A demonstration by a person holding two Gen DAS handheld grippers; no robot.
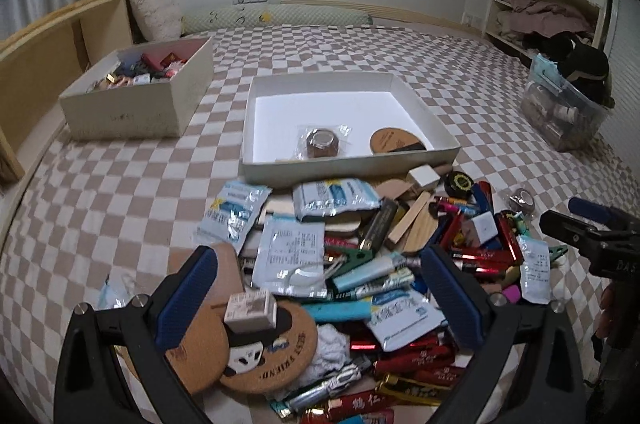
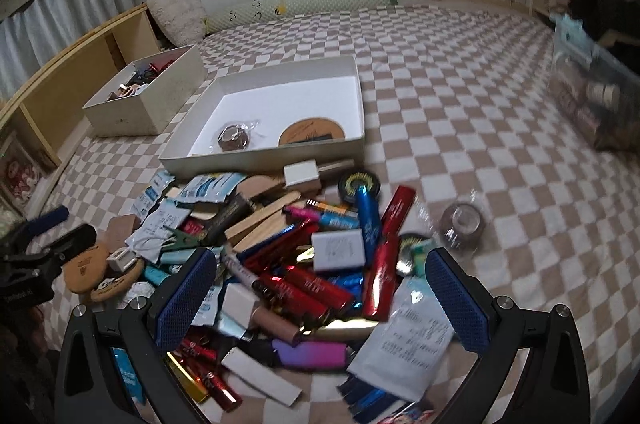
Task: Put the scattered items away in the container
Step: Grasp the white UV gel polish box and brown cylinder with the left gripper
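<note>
A heap of scattered items (image 1: pixel 360 264) (image 2: pixel 304 256) covers the checkered bed: foil sachets, red and blue tubes, wooden sticks, cork coasters, small white boxes. Beyond it lies a shallow white box (image 1: pixel 256 159) (image 2: pixel 192 159) holding a wrapped tape roll (image 1: pixel 323 142) (image 2: pixel 233 137) and a cork coaster (image 1: pixel 394 140) (image 2: pixel 312 134). My left gripper (image 1: pixel 320 300) hovers open over the near left of the heap, nothing between its blue pads. My right gripper (image 2: pixel 320 300) hangs open above the heap's right side, also empty. Each gripper shows at the other view's edge.
A deeper cream box (image 1: pixel 132 111) (image 2: pixel 132 111) full of small items stands at the back left. A clear plastic bin (image 1: pixel 560 111) (image 2: pixel 592 95) sits at the right edge. A loose wrapped tape roll (image 2: pixel 460 224) lies right of the heap. Wooden bed frame runs along the left.
</note>
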